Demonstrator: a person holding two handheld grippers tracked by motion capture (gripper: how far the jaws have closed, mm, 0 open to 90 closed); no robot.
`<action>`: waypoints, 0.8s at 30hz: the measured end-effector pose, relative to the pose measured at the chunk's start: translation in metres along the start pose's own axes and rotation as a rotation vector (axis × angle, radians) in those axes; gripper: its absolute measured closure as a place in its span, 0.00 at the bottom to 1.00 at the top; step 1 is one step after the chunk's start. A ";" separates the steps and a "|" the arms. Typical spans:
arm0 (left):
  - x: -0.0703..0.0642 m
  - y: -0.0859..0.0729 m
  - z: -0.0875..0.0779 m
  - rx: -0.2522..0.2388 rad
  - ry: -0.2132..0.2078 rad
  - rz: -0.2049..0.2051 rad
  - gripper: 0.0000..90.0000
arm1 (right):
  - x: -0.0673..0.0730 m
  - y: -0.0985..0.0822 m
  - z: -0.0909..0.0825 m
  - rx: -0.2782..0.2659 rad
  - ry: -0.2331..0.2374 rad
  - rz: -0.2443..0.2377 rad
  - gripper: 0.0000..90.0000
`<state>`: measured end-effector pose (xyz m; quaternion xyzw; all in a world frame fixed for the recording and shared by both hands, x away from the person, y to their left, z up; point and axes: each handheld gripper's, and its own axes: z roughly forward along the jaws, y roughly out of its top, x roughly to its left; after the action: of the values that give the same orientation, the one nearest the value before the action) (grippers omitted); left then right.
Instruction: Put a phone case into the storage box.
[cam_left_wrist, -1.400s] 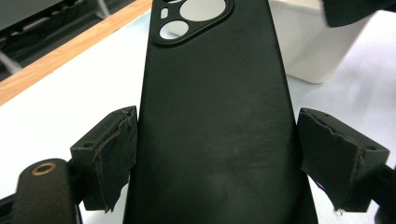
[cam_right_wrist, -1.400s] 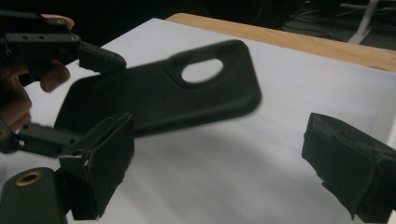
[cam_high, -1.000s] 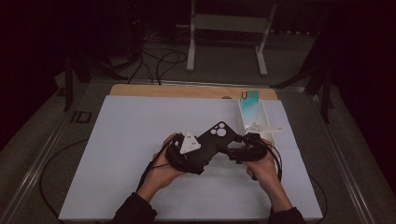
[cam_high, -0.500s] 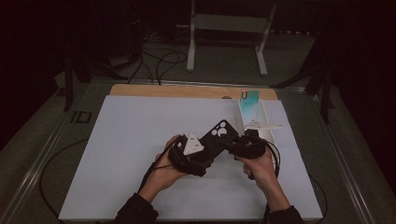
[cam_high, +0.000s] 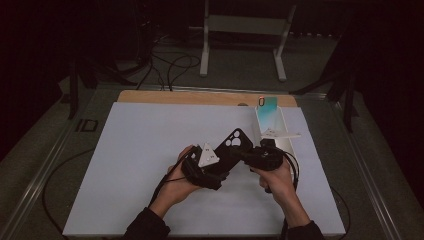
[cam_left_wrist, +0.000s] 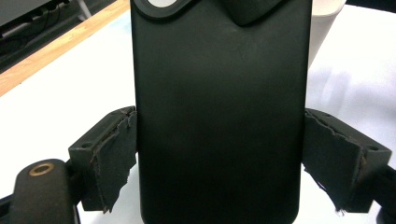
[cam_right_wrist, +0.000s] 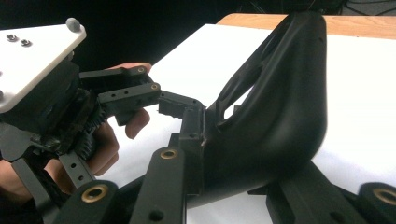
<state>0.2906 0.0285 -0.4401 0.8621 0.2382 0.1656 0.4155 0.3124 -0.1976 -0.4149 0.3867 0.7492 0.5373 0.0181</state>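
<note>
A black phone case (cam_high: 234, 143) with a camera cut-out is held over the white board, between two hands. My left gripper (cam_high: 220, 164), topped by a grey three-cornered plate, is shut across the case's width. In the left gripper view both frayed pads (cam_left_wrist: 114, 154) press the long sides of the case (cam_left_wrist: 219, 116). My right gripper (cam_high: 248, 155) reaches in from the right. Its jaws have just been closing, and in the right gripper view they clamp one edge of the case (cam_right_wrist: 280, 116), which bows upward. The left gripper (cam_right_wrist: 135, 95) shows beyond it.
A white board (cam_high: 140, 150) covers the table, with a wooden strip (cam_high: 200, 97) along its far edge. At the back right stands a white tray (cam_high: 272, 127) with a teal item (cam_high: 268, 104) at its far end. Cables trail from both grippers toward the front.
The right gripper's jaws have closed onto the right edge of the case, and the right hand has edged slightly left. The left gripper has kept its grip and place.
</note>
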 end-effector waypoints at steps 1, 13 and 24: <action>0.000 0.000 0.000 0.001 -0.001 -0.001 0.17 | 0.000 0.000 0.000 0.001 0.002 -0.003 0.84; 0.003 -0.002 -0.005 -0.035 -0.006 -0.012 0.42 | 0.007 0.000 0.003 0.020 -0.037 -0.022 0.90; 0.011 -0.006 -0.008 -0.049 -0.032 -0.055 0.38 | 0.012 0.003 0.000 0.010 -0.069 -0.082 0.91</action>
<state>0.2943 0.0431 -0.4390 0.8473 0.2511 0.1462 0.4446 0.3055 -0.1903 -0.4077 0.3741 0.7660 0.5188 0.0641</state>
